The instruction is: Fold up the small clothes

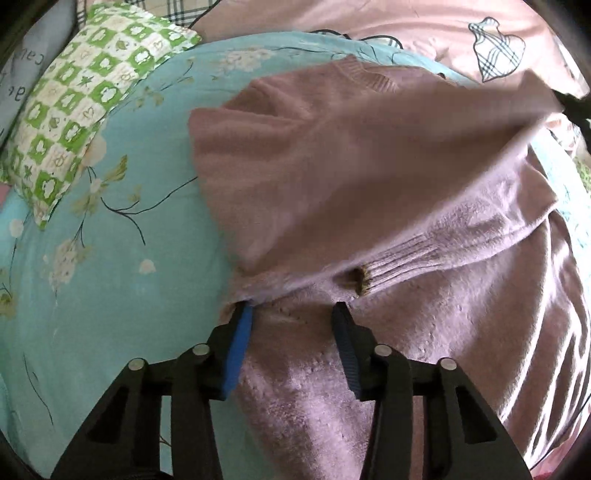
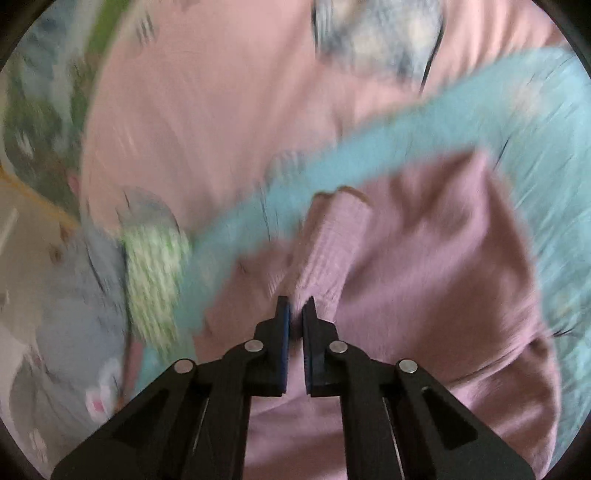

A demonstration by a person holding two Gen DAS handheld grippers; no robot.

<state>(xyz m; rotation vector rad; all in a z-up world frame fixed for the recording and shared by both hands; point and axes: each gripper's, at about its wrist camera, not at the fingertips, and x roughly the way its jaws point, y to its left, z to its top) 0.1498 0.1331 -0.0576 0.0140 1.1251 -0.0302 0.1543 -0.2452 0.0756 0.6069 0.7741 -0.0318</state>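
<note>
A mauve knit sweater point(image 1: 332, 177) lies on the turquoise flowered sheet point(image 1: 110, 266). My left gripper point(image 1: 291, 308) points down at the sweater's near folded edge, jaws open, with the blue pads point(image 1: 240, 332) straddling the fabric without pinching it. A ribbed cuff point(image 1: 402, 262) lies just beyond the tips. One sleeve stretches blurred toward the upper right, where a dark part of the right gripper point(image 1: 576, 107) shows. In the right wrist view my right gripper point(image 2: 297, 304) is shut on the ribbed sleeve end point(image 2: 332, 240), and the sweater body point(image 2: 424, 277) hangs beneath it.
A green-and-white checked pillow point(image 1: 85, 110) sits at the sheet's far left. A pink quilt point(image 1: 406, 33) with plaid bottle prints lies behind the sweater. The right wrist view is blurred, showing the pink quilt point(image 2: 203, 110) and checked pillow point(image 2: 155, 266).
</note>
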